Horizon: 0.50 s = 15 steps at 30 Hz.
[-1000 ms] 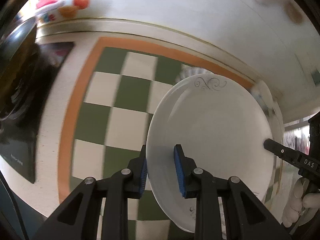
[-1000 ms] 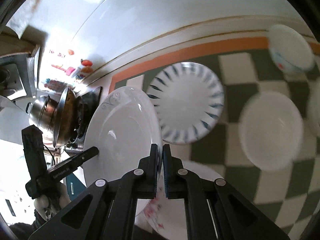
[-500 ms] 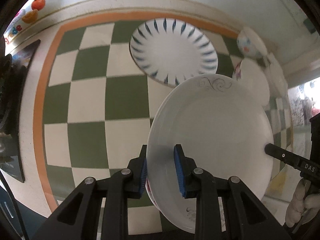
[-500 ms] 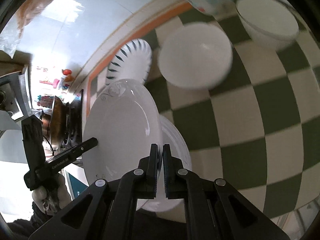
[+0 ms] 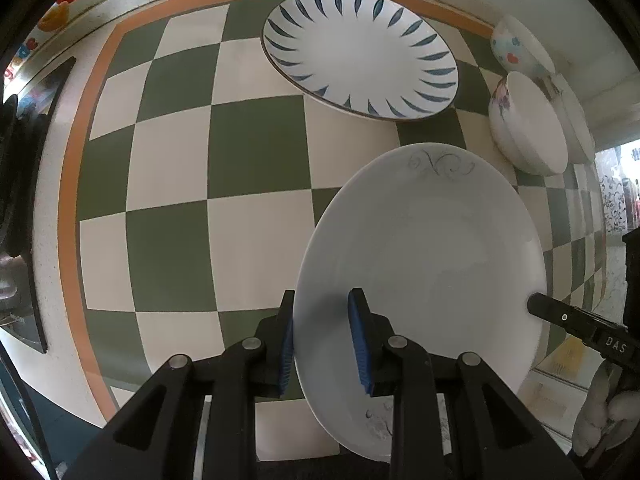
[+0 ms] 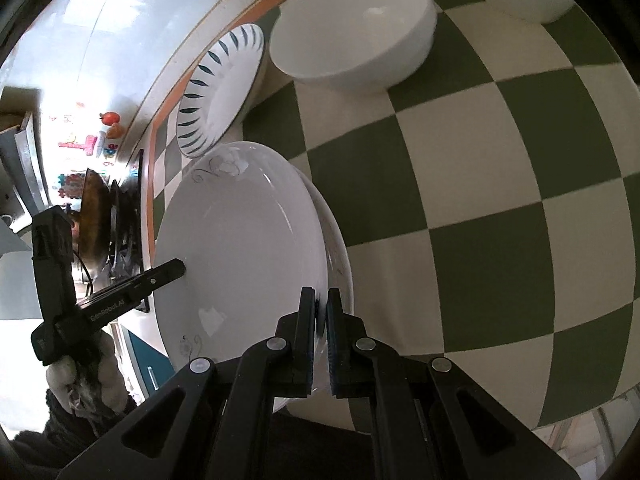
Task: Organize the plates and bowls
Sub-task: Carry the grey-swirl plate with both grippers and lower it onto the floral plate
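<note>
- Left gripper: blue pads straddle the near rim of the white plate, one pad under, one on top. Clamped on the rim.
- Right gripper: jaws nearly together, pinching the opposite rim of the same plate. Its tip also shows at the plate's far edge in the left view.
- Plate: held by both grippers, tilted, grey scroll motif at far and near rim. In the right view a second plate sits right beneath it (whether the two touch I cannot tell).
- Surroundings: checkered cloth; blue-leaf plate lies flat further back, well apart; bowls clustered at the right edge; a white bowl beyond the plates in the right view.
- Step in hand (judgement): stacking, with the white plate carried over the lower one.
- Next move calls for: level the plate, centre it over the lower rim, lower gently, then release both sides together so it doesn't tip or clack.
</note>
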{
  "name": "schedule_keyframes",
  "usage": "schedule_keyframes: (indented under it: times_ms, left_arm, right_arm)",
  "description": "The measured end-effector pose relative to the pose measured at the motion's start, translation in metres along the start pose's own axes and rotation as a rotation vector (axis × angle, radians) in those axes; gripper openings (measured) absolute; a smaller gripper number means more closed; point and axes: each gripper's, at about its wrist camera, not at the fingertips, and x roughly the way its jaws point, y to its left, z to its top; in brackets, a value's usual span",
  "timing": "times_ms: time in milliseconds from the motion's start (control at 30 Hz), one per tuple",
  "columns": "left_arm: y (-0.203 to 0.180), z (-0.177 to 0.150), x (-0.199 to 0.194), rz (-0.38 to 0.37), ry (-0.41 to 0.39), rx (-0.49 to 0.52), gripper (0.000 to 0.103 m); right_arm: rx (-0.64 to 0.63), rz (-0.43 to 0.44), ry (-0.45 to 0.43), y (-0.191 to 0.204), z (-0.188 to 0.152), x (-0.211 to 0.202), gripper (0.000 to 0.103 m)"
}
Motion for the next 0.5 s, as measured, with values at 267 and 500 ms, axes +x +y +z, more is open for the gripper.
schedule_keyframes:
  times_ms: [267, 500]
  left_arm:
    - [0.003, -0.006, 0.015, 0.02, 0.034, -0.006, 0.024]
    - [0.003, -0.007, 0.019, 0.018, 0.034, -0.017, 0.024]
  right_arm:
    - [-0.041, -0.055, 0.02, 0.009, 0.0, 0.007, 0.007]
    - [-0.037, -0.062, 0.028, 0.008, 0.003, 0.004, 0.007]
